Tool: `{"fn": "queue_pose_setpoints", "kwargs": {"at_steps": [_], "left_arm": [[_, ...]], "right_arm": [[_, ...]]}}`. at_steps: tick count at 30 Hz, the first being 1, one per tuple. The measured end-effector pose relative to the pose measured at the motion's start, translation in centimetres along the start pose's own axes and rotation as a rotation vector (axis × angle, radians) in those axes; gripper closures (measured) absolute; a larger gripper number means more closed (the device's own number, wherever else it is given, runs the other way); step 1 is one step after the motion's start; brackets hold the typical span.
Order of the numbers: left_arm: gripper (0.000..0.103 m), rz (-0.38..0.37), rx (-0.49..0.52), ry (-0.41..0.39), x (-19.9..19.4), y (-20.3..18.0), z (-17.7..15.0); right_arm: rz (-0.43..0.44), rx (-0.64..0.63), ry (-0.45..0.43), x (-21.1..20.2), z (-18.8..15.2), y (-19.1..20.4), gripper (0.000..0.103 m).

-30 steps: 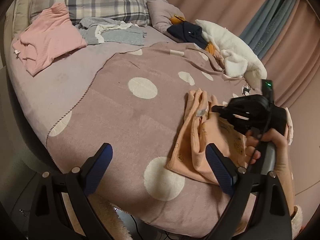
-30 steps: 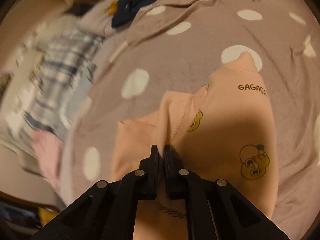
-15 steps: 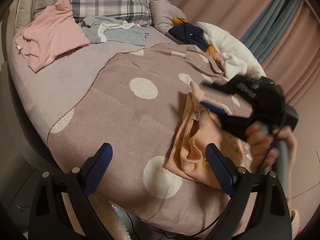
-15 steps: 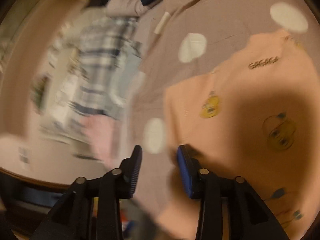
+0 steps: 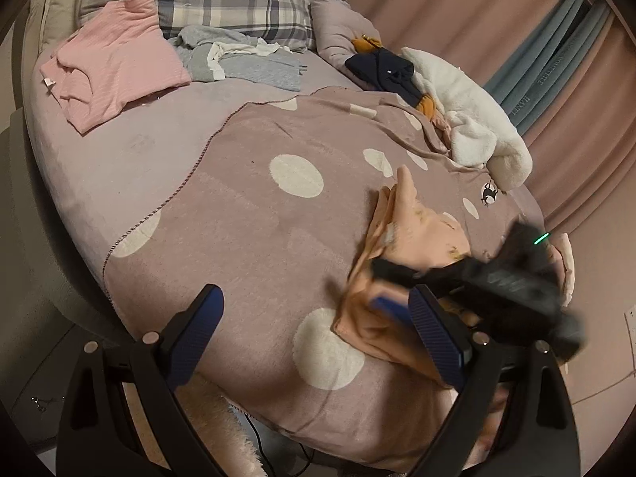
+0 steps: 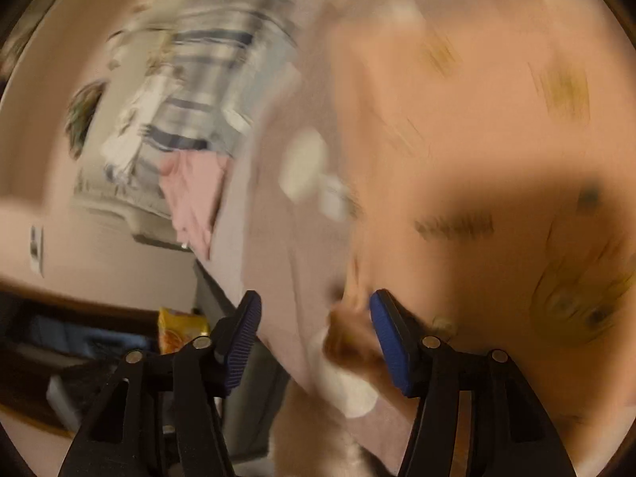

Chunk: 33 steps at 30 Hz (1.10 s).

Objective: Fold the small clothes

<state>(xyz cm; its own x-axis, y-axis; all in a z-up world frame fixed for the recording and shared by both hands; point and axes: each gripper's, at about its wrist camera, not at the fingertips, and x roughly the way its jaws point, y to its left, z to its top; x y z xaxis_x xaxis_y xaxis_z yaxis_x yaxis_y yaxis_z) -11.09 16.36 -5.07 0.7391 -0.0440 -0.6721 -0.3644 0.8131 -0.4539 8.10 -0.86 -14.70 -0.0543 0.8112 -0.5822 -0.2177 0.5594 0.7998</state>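
From the left wrist view, the peach shirt lies bunched on the spotted blanket, toward the blanket's near right corner. The left gripper hangs over the blanket's near edge with its jaws spread wide and nothing between them; the shirt's lower hem sits just beside its right finger. The right gripper, blurred, reaches over the shirt's lower part, and whether it touches the cloth cannot be told here. A pink top lies well beyond the blanket.

From the right wrist view, everything is smeared. The right gripper has its jaws opening, about half apart, over the blanket's edge. The peach shirt spreads on the blanket, its rumpled edge between the pads, which do not press on it.
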Motion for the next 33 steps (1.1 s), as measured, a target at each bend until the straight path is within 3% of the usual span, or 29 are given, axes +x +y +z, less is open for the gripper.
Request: {"fn": "queue_pose_setpoints", "kwargs": {"at_steps": [3,7,11,13,15,17,21,23,26,29,33], "left_arm": [[0.008,0.011,0.016,-0.023,-0.6,-0.3,0.0],[0.008,-0.006,0.015,-0.022,-0.6,-0.8,0.1],[0.008,-0.006,0.045,-0.014,-0.7,-1.5,-0.1],[0.008,-0.002,0.065,-0.024,-0.9,-1.6,-0.2],[0.008,0.002,0.067,-0.031,-1.2,-1.7,-0.1],[0.008,-0.012,0.050,-0.029,-1.3,-1.5,0.0],[0.007,-0.036,0.027,-0.025,-1.4,-1.6,0.1],[0.007,-0.031,0.041,-0.029,-1.5,-2.1,0.0],[0.007,-0.042,0.067,-0.024,-1.4,-3.1,-0.2],[0.006,-0.070,0.099,-0.018,-1.4,-4.2,-0.4],[0.001,-0.106,0.152,0.000,-0.9,-5.5,-0.6]], "right_arm": [[0.107,0.032,-0.039,-0.6,-0.7,-0.7,0.045],[0.233,0.050,0.046,-1.1,-0.9,0.3,0.044],[0.099,-0.002,0.029,0.2,-2.3,0.8,0.042],[0.157,0.018,0.029,-0.4,-3.1,0.3,0.042],[0.139,0.009,0.019,-1.8,-3.6,0.3,0.042],[0.114,-0.011,-0.035,-4.2,-4.6,0.3,0.040],[0.167,-0.038,-0.140,-9.0,-7.0,-0.4,0.036],[0.107,-0.031,-0.204,-10.8,-7.4,-0.8,0.028],[0.000,-0.040,-0.307,-13.3,-7.6,-1.2,0.028],[0.011,-0.031,-0.335,-14.3,-7.8,-1.7,0.026],[0.004,0.012,-0.355,-14.8,-8.3,-2.8,0.015]]}}
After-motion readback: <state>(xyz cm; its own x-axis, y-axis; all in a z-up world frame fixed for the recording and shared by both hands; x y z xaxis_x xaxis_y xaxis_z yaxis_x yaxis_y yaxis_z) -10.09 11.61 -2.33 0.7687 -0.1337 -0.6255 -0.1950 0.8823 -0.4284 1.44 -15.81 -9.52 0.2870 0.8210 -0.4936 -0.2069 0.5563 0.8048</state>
